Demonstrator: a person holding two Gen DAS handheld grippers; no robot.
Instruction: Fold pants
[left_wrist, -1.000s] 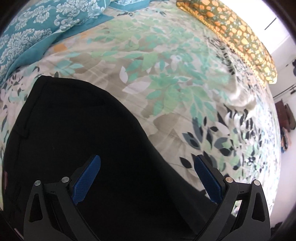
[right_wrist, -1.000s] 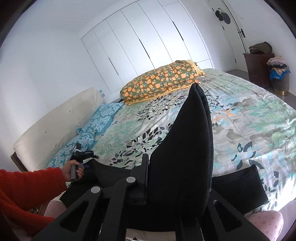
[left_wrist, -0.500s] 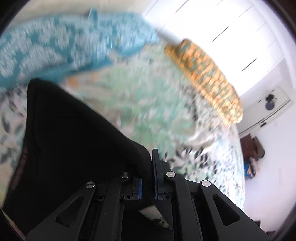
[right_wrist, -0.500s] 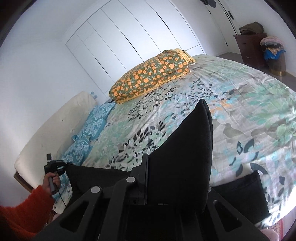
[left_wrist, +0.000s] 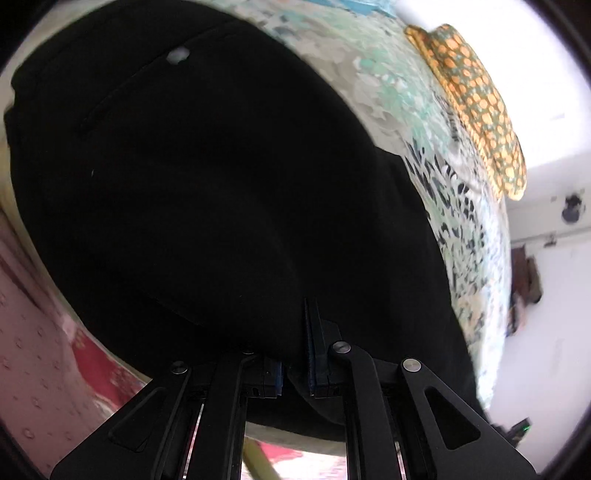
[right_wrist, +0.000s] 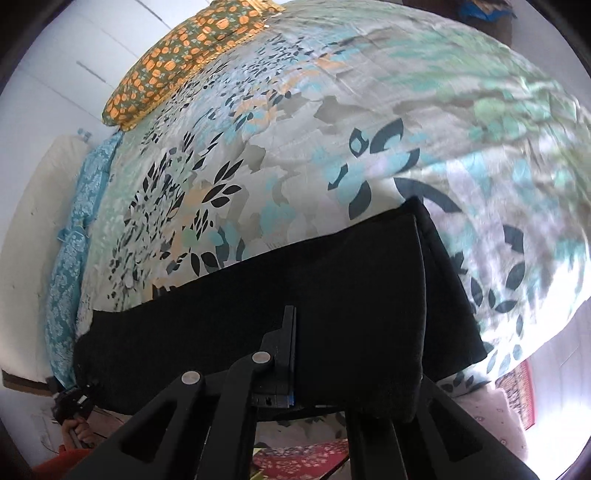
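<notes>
My left gripper (left_wrist: 297, 354) has just snapped closed and pinches a fold of the matte black pants (left_wrist: 207, 177), soft and thick, spread near the bed's edge. My right gripper (right_wrist: 295, 354) is clamped on a doubled flap of the same cloth (right_wrist: 351, 295), its layered hem squared off. Beneath lies the leaf-printed bedspread (right_wrist: 332, 129), lightly creased, with an orange-patterned pillow (right_wrist: 184, 55) far back.

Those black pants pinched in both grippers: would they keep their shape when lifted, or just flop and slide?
Probably floppy: the black pants drape over the bed and bunch where the left gripper pinches them. Likely not slippery: the cloth looks matte and thick, and the right gripper holds a doubled layer that shows a soft fold edge.
</notes>
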